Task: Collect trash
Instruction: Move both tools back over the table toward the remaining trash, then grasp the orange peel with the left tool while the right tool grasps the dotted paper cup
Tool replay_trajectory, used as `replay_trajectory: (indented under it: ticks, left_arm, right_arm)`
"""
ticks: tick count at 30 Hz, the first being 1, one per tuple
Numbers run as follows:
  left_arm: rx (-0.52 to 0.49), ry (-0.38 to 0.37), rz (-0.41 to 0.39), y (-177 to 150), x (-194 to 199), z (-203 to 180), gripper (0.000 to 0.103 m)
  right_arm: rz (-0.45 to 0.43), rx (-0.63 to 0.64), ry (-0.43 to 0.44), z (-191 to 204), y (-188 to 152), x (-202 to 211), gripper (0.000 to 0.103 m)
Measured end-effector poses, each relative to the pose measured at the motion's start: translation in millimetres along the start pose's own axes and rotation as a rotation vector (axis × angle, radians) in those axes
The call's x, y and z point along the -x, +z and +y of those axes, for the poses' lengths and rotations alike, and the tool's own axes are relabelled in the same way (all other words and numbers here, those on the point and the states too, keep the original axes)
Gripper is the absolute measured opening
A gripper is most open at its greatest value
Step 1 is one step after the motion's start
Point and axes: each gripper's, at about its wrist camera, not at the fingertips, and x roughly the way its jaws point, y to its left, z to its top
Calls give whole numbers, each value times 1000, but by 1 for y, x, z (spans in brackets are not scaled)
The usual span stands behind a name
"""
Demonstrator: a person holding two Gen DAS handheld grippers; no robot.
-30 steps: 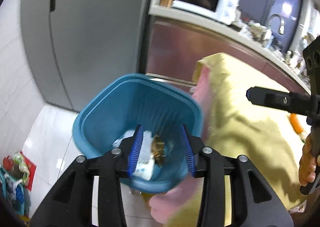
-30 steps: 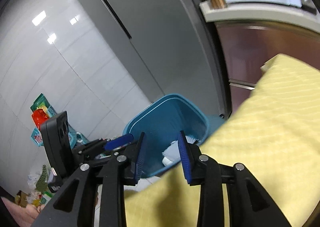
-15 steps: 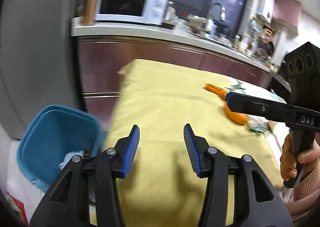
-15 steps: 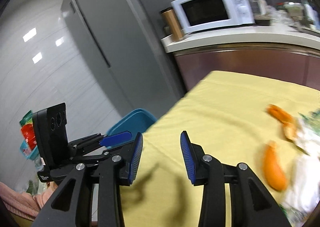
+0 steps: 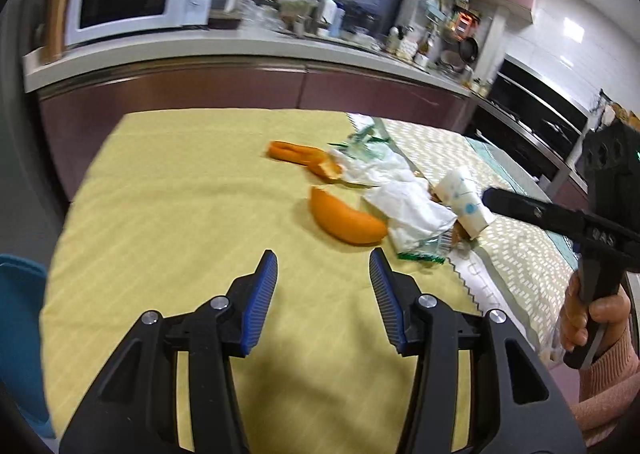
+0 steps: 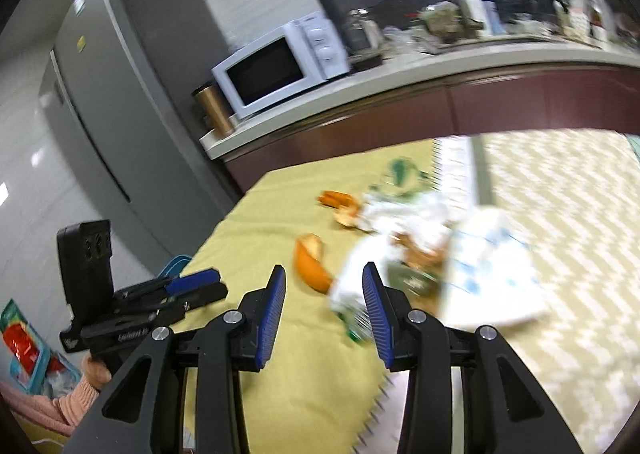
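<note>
Both tools are hovering empty over the yellow ribbed cloth covering the tabletop (image 5: pixel 172 190), each with its blue-padded fingers spread apart and nothing between them. The left tool (image 5: pixel 322 274) is pointing at the curved orange fruit peel (image 5: pixel 344 218) lying just ahead of it, while the right tool (image 6: pixel 323 290) is sitting near the edge of the trash pile, its fingers framing a crumpled white tissue (image 6: pixel 360 266).

The trash is lying in a loose cluster toward the right side of the yellow cloth: a second, longer strip of orange peel (image 5: pixel 298 154) further back, more crumpled white tissue (image 5: pixel 404 206), a torn green-and-white plastic wrapper (image 5: pixel 422 252) and a tipped-over white paper cup with blue dots (image 5: pixel 464 200) touching the tissue. The rim of a blue plastic bin (image 5: pixel 18 318) is showing at the left edge, below the tabletop.

All of this is probably light. The peel looks stiff enough to be pinched across its narrow width, though its waxy outer skin may be slipping on the pads. The tissue is soft and should be taken at a bunched ridge. The cup would crush easily, so a gentle pinch on its rim seems best.
</note>
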Motion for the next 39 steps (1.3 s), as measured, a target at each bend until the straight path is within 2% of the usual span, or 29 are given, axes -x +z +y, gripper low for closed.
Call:
replay_trajectory:
  ticks: [4,7,16,24,28,30,32,34,39]
  left_arm:
    - [7,-20,42,11,-24,-3,48]
    - [21,-25,69,16,-36,-3,48]
    - [70,-26,128,32,-66,6,48]
    - [123,-69,198,40,-101,9,50]
    - [132,-81,201,44,-109,10,50]
    - [145,-92,205,45,-113,11,50]
    - [153,-98,203,46,-115,10,47]
    - [164,-115,208,47,-118,10,41]
    - [168,-118,210,47,-122,7,37]
  right_arm:
    - [0,-57,-20,-23,-19,17,39]
    - [5,-146,-6,-46,-30,22,39]
    - [-31,-303,50,-81,-29,14,43]
    - [-58,-401,77,-103,-27,9,42]
    - [-68,-425,100,-109,-26,9,29]
    - [-72,-425,105,-110,-25,9,25]
    - [-80,-420,104,-110,-24,10,14]
    - [-86,-412,105,-109,-22,11,10]
    - [-94,-398,88,-110,-17,11,5]
